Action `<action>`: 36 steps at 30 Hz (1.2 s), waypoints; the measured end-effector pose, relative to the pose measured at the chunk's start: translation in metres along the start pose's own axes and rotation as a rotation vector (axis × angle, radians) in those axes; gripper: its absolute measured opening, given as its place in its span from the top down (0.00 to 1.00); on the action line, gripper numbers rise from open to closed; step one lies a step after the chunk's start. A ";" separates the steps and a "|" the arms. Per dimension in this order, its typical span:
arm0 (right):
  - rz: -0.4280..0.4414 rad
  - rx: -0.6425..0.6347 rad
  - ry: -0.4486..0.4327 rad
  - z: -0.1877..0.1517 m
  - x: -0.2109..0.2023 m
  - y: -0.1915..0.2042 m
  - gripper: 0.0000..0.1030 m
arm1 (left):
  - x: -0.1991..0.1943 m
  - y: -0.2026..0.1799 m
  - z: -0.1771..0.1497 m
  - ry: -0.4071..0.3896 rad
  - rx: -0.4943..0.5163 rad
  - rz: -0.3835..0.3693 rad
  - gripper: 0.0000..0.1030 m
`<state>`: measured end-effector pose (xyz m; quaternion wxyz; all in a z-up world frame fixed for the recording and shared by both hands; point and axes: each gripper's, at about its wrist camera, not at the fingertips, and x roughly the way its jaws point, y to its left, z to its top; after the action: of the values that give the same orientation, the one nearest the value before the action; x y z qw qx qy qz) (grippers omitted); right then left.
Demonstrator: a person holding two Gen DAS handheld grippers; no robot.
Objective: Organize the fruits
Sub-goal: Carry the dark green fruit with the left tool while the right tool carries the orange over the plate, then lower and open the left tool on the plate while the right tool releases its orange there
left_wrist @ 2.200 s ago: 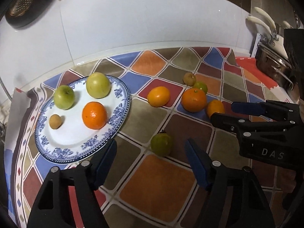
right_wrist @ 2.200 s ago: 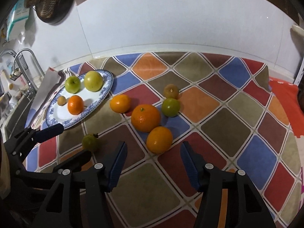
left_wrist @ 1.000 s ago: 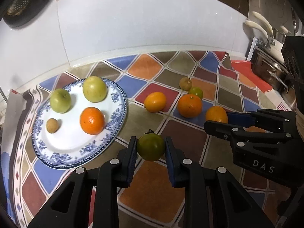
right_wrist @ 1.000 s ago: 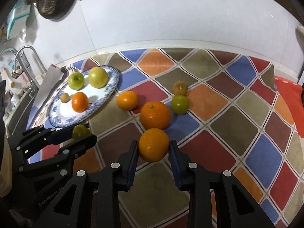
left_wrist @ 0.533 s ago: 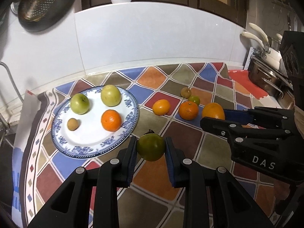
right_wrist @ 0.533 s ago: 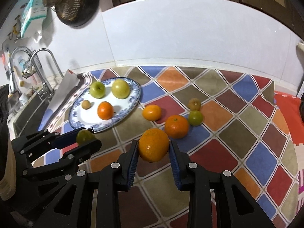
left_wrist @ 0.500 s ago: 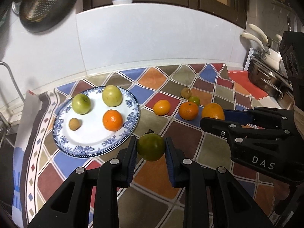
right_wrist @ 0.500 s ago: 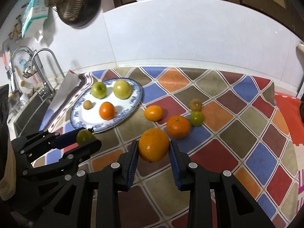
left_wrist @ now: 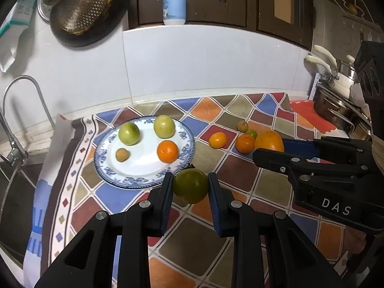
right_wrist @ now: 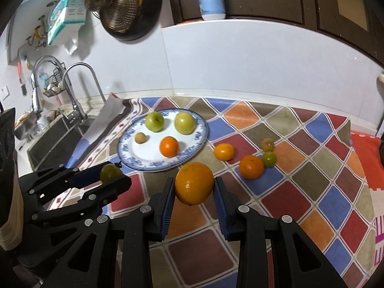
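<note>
My left gripper [left_wrist: 190, 187] is shut on a dark green fruit [left_wrist: 190, 186] and holds it in the air just in front of the blue-and-white plate [left_wrist: 108, 153]. My right gripper [right_wrist: 194, 188] is shut on a large orange [right_wrist: 194, 183], lifted above the counter; it also shows in the left wrist view [left_wrist: 269, 141]. The plate [right_wrist: 200, 129] holds two green apples [right_wrist: 154, 121], an orange [right_wrist: 169, 146] and a small brown fruit [right_wrist: 140, 137]. Several small fruits lie on the checkered mat to the right of the plate: an orange [right_wrist: 251, 167], a yellow-orange one [right_wrist: 223, 151], a green one [right_wrist: 269, 159] and a brownish one [right_wrist: 267, 144].
A sink with taps [right_wrist: 72, 110] is at the left past the mat's edge. Pots on a rack [left_wrist: 336, 100] stand at the far right. A white tiled wall [left_wrist: 192, 67] backs the counter. A pan and a strainer [right_wrist: 127, 7] hang above.
Both grippers closed on their fruits, the left on the green fruit and the right on the large orange, and then rose well above the counter.
</note>
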<state>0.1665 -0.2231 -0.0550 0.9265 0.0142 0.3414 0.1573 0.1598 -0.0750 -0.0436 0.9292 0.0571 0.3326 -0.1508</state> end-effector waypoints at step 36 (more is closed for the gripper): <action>0.014 -0.032 -0.067 0.038 0.024 0.080 0.68 | -0.011 0.090 0.024 -0.083 0.028 0.038 0.72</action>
<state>0.1852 -0.1363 -0.0307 0.9365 0.0069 0.3074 0.1688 0.1944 0.0082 -0.0178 0.9440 0.0702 0.2906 -0.1399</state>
